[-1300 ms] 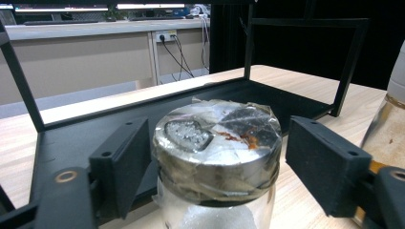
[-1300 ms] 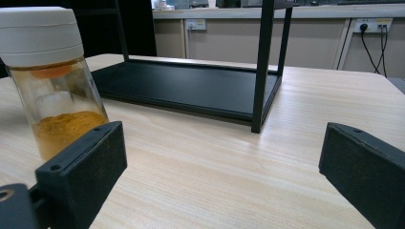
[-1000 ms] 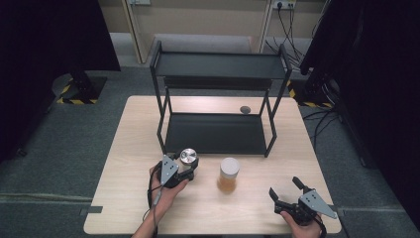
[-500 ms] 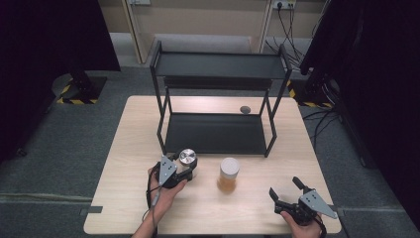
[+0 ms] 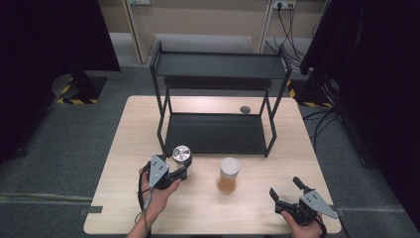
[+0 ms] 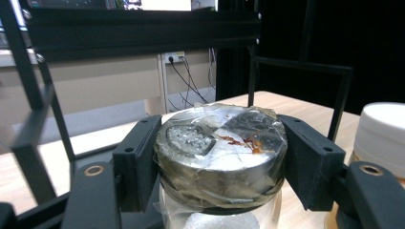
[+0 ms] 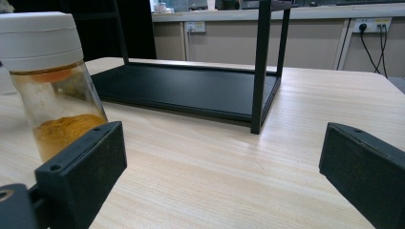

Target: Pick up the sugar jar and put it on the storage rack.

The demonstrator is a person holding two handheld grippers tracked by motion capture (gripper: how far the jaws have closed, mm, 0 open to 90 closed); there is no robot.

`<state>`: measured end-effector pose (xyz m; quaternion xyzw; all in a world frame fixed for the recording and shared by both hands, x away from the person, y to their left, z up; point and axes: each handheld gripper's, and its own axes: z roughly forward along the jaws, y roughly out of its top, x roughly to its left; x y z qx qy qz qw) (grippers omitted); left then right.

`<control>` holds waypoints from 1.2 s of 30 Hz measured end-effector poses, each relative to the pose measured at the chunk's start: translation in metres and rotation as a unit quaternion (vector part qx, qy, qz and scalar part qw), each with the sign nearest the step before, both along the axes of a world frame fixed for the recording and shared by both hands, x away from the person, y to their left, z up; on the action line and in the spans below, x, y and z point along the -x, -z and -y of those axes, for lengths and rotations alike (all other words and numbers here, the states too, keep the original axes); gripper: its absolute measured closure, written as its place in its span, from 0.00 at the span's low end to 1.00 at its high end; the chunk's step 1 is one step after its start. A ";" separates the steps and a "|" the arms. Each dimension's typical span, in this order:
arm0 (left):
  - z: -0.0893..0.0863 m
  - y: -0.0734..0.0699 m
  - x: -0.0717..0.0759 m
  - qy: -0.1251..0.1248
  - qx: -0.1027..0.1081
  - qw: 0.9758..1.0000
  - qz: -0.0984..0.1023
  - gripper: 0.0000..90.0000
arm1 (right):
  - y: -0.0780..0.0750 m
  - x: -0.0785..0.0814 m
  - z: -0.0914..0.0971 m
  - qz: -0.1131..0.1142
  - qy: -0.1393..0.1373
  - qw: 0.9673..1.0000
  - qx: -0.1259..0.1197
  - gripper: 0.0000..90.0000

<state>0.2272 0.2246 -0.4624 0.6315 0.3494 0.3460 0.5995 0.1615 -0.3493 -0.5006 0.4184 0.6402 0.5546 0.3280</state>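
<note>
I find no lettering to read anywhere; the foil-capped jar (image 6: 220,143) clamped in my left gripper (image 6: 217,157) (wrapped in film) bears none.

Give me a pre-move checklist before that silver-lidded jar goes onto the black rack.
1. Left gripper clamped on the silver-lidded jar: ok, both pads press its lid.
2. Jar clear of the table: cannot tell.
3. Lower shelf of the black rack free: ok.
4. White-capped spice jar apart from the held jar: ok.
5. Right gripper out of the way: ok, open, near the table's front right corner.
</note>
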 end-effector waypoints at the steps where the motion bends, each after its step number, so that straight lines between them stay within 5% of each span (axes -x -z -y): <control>1: -0.001 -0.002 0.000 -0.001 -0.001 1.000 0.000 0.39 | 0.000 0.000 0.000 0.000 0.000 1.000 0.000 0.03; 36: -0.002 -0.067 0.001 -0.018 0.027 0.998 0.061 0.39 | -0.001 0.000 -0.001 -0.002 0.002 1.000 0.002 0.03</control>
